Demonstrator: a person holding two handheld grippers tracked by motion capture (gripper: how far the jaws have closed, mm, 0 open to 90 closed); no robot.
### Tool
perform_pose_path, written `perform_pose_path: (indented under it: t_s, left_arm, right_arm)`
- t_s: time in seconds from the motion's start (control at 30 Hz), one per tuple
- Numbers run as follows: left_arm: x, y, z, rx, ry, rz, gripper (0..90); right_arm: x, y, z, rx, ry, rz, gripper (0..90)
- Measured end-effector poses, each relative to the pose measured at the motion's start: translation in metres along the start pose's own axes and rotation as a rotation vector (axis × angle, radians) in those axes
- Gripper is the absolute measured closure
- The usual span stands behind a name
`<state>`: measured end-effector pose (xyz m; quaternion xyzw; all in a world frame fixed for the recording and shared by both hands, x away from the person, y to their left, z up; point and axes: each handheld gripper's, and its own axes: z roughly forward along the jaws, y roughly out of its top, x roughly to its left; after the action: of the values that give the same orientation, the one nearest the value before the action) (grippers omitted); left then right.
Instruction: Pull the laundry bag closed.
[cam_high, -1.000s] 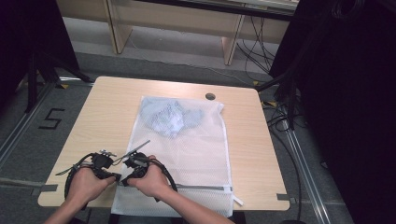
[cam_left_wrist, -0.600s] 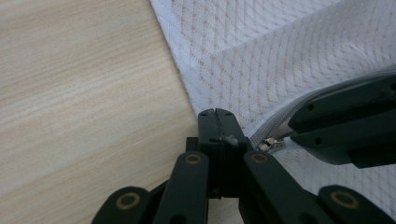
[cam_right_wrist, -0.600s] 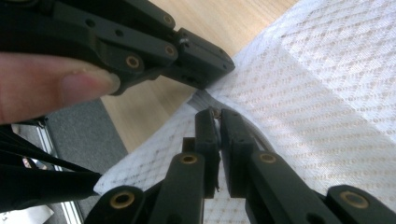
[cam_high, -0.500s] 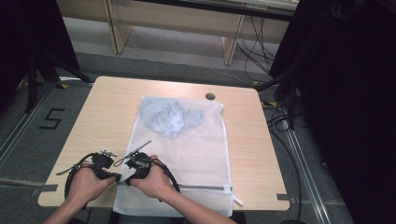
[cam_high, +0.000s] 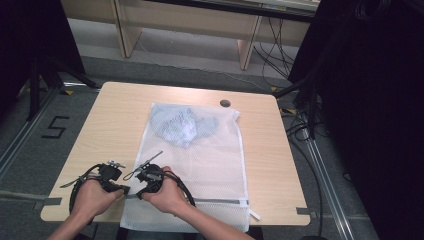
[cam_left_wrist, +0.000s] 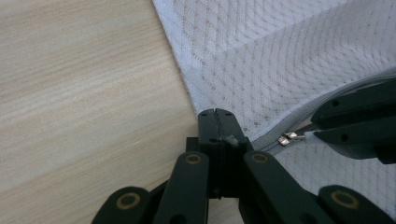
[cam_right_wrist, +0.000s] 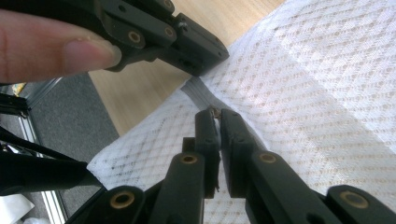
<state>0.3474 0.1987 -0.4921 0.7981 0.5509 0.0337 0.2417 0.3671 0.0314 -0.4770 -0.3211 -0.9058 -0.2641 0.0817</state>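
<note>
The white mesh laundry bag (cam_high: 200, 170) lies flat at the middle of the wooden table (cam_high: 120, 125), its zippered mouth at the six o'clock edge nearest the person, and a pale blue garment (cam_high: 181, 125) sits bunched inside at the bag's twelve o'clock end. So loading looks done, and what is left is the zipper (cam_high: 220, 201), whose grey tape runs along the near edge toward four o'clock. The left gripper (cam_left_wrist: 217, 122) has its jaws pressed together on the bag's corner at the zipper's end, pinning it. The right gripper (cam_right_wrist: 215, 114) is nearly closed on the small metal zipper pull (cam_left_wrist: 288, 138), just beside the left one. The slider sits at the very start of its track, at about seven o'clock on the bag; whether the teeth beyond it stand open is hard to tell, though probably the whole run remains. Beyond the table lie grey floor, a taped numeral (cam_high: 55, 127) at nine o'clock, black cables (cam_high: 300, 125) at three o'clock and wooden furniture legs (cam_high: 247, 47) at twelve.
</note>
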Motion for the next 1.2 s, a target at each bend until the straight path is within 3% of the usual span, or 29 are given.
perform_pose_path:
  t_s: [0.2, 0.43, 0.9, 1.03, 1.2]
  left_arm:
    - [0.0, 0.0, 0.0, -0.001, -0.001, -0.002, 89.9]
    - [0.0, 0.0, 0.0, 0.001, 0.0, -0.002, 89.9]
    - [0.001, 0.0, 0.0, -0.003, -0.007, -0.01, 89.9]
    - [0.0, 0.0, 0.0, 0.0, -0.002, 0.001, 89.9]
    - [0.001, 0.0, 0.0, -0.006, -0.004, -0.003, 89.9]
  right_arm:
    - [0.0, -0.001, -0.003, 0.013, -0.022, -0.005, 87.1]
    - [0.0, -0.003, -0.006, 0.008, -0.022, -0.026, 87.1]
    - [-0.001, -0.007, -0.012, 0.016, -0.031, -0.017, 87.1]
    - [-0.002, -0.008, -0.014, 0.004, -0.028, -0.038, 87.0]
    - [-0.001, -0.01, -0.016, 0.004, -0.023, -0.016, 87.1]
